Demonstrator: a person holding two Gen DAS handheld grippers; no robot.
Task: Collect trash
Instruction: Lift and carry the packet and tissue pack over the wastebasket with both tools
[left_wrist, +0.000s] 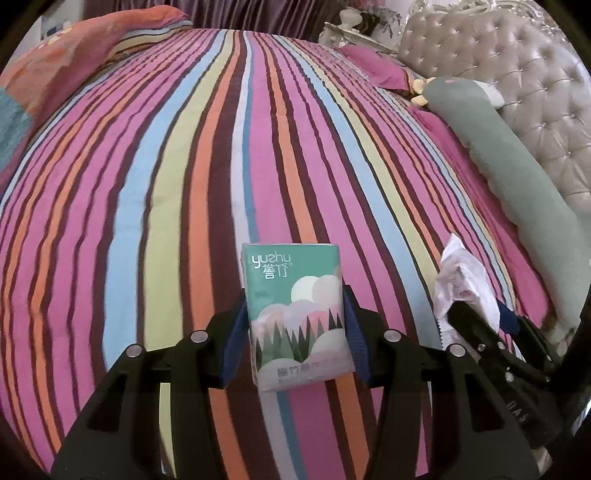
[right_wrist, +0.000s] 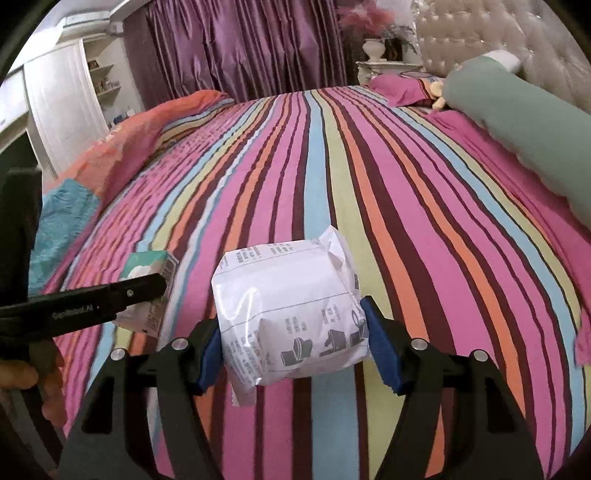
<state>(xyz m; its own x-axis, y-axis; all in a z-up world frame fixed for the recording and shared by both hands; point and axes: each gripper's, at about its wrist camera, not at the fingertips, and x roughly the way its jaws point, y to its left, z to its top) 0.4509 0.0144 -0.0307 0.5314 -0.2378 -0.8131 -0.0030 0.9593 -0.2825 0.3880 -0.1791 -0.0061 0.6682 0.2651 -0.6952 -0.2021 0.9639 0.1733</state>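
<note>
Looking thru the left wrist cam: left gripper (left_wrist: 295, 325) is clamped on a green tissue pack (left_wrist: 299, 317), blue pads pressing both its long sides. Pack stands upright w/ "yushu" printed at top, held clear above the striped bedspread (left_wrist: 207, 155). At lower right the right gripper (left_wrist: 491, 325) shows from the side, w/ a crumpled white wrapper (left_wrist: 461, 280) sticking up out of it. Long grey-green bolster (left_wrist: 517, 177) lies along the tufted headboard (left_wrist: 517, 74); an orange quilt (left_wrist: 74, 59) is bunched at far left.

Right wrist cam: right gripper (right_wrist: 291, 332) is clamped on the white wrapper (right_wrist: 288, 310), a puffy plastic package w/ grey print, blue pads on both sides. It's held above the bedspread (right_wrist: 406, 184), not touching. At left edge the left gripper (right_wrist: 147, 291) comes in sideways, tissue pack (right_wrist: 151, 280) in its jaws, near the wrapper but apart. Fingers of a hand (right_wrist: 40, 380) show low at left. Purple curtains (right_wrist: 240, 44) hang beyond the bed.
</note>
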